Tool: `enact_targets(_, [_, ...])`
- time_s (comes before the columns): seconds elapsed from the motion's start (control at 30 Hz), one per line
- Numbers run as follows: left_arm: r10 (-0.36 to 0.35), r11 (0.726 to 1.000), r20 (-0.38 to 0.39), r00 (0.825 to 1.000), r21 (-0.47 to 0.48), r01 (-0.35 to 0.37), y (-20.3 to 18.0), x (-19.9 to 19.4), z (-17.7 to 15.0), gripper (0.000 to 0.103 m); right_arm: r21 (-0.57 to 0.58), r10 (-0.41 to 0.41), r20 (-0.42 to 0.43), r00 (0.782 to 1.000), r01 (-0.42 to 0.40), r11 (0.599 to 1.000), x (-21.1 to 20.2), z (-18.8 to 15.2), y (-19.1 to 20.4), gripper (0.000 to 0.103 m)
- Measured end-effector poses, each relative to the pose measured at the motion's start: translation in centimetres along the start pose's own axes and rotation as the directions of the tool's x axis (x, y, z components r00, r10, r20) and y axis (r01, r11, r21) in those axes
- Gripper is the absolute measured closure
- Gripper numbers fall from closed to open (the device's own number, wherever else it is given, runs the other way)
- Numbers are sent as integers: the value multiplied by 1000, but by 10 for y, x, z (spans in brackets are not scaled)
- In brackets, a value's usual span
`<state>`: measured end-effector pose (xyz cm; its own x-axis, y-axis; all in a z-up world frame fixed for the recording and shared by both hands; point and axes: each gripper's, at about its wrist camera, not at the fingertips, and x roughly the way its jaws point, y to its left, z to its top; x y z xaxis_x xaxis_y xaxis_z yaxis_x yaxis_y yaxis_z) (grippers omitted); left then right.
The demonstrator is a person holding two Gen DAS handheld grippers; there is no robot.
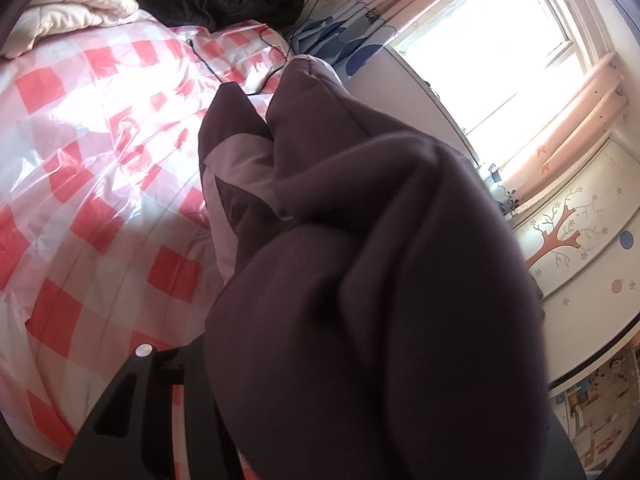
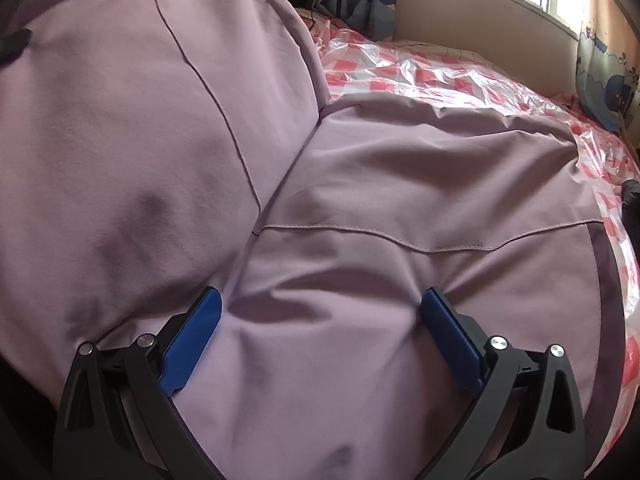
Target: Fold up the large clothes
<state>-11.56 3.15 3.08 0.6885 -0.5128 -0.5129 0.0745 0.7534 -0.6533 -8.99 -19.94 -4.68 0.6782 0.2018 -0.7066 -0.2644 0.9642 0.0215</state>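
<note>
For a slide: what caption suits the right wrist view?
Open right gripper pressing on a lilac garment on the checked bed cover.

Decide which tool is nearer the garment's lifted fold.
Left. The left tool grips the fold itself, buried in it; the right tool sits open on the garment's flat part on the bed, beside the fold.

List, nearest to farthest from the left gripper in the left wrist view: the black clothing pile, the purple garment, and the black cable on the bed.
1. Purple garment, bunched right over the gripper, centre.
2. Black cable, on the checked bedcover, upper middle.
3. Black clothing pile, at the far top.
</note>
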Motion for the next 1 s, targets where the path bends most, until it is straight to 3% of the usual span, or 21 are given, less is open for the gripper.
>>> enact_targets(0.07, [-6,1000,-3,1000,19,6,-9,-7,-7,54,44,-4,50,999,2,999,-18,-2,-14,6])
enact_targets(0.13, [-4,999,-9,1000,50,5,-20,-9,-13,54,51,-59,88,994,54,997,-31,-5,-26,6])
enact_targets(0.23, [3,994,-20,1000,105,-1,-42,-4,-16,54,9,-112,3,994,112,994,-15,-14,-36,6])
enact_targets(0.3, [15,988,-36,999,152,-10,-59,4,-20,54,-20,-113,-5,994,113,993,-12,-17,-35,6])
enact_targets(0.4, [32,974,-47,998,225,-21,-87,15,-28,54,29,-45,13,999,45,999,-23,-14,-43,6])
enact_targets(0.47, [41,963,-57,998,267,-24,-104,21,-34,54,196,139,89,986,-154,968,-40,-15,-69,6])
enact_targets(0.53, [46,953,-68,997,302,-23,-117,28,-40,54,363,293,213,932,-354,862,-57,-23,-103,6])
enact_targets(0.57, [52,946,-73,996,323,-25,-125,33,-43,54,427,326,273,905,-418,802,-64,-30,-120,6])
enact_targets(0.63, [59,932,-84,995,362,-25,-140,43,-49,54,515,334,373,865,-493,701,-76,-46,-149,6])
enact_targets(0.73, [92,901,-93,991,432,-43,-162,62,-61,54,605,325,526,786,-614,507,-89,-75,-191,6])
enact_targets(0.83, [124,859,-105,987,509,-54,-184,83,-81,53,622,289,653,700,-714,322,-93,-102,-225,6])
enact_targets(0.93, [158,799,-118,980,599,-56,-207,112,-111,53,628,271,706,655,-755,190,-87,-117,-251,6])
enact_targets(1.0, [177,762,-121,977,645,-59,-219,126,-132,53,631,265,715,647,-760,155,-90,-126,-252,6])
